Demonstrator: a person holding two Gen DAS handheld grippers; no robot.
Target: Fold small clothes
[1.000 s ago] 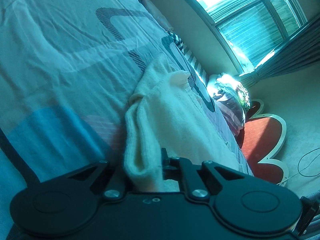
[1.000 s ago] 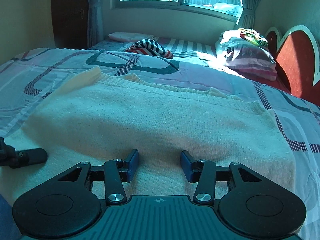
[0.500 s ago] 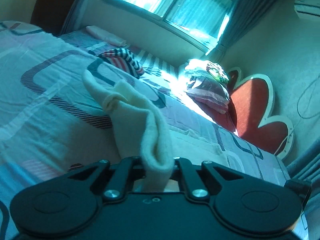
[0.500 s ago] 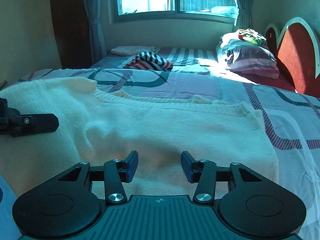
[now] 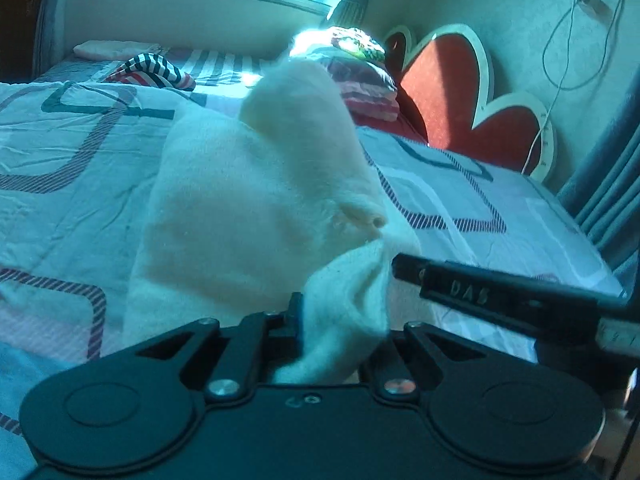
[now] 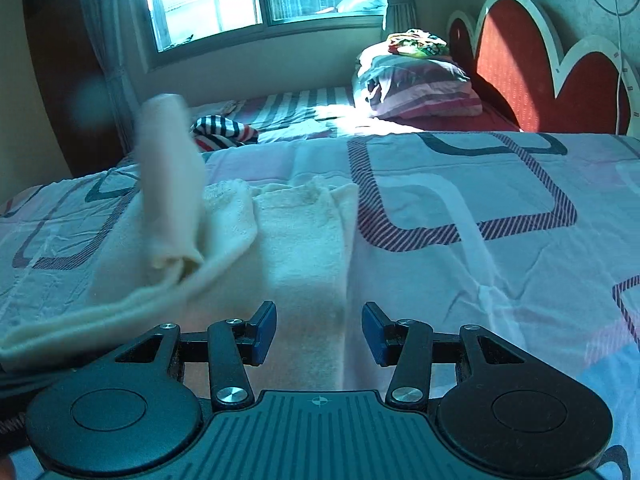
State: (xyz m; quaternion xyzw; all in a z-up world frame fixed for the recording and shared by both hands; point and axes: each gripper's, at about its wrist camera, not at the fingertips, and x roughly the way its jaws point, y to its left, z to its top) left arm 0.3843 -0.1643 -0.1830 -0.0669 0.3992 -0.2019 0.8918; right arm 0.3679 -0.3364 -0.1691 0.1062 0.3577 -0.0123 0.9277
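My left gripper [image 5: 340, 332] is closed on one edge of the cream sweater [image 5: 248, 216], and the cloth rises from my fingers toward 12 o'clock as a lifted flap, with a loose sleeve end standing up at the top. The rest of the sweater lies on the bed [image 5: 72, 168], its long axis running from 6 to 12 o'clock in my right view, where the flat part [image 6: 304, 240] starts directly ahead of my right gripper [image 6: 319, 330]. The right jaws stand half open with nothing between them, just above the cloth. The left hand is therefore the nearer one, because it already holds the cloth; I judge the fold must go over toward 3 o'clock. Compared with one second ago, the sweater was spread wide and flat before my right fingers, and now it is narrow, with the left side carried over. The right gripper's finger [image 5: 500, 292] now appears at 3 o'clock in my left view.
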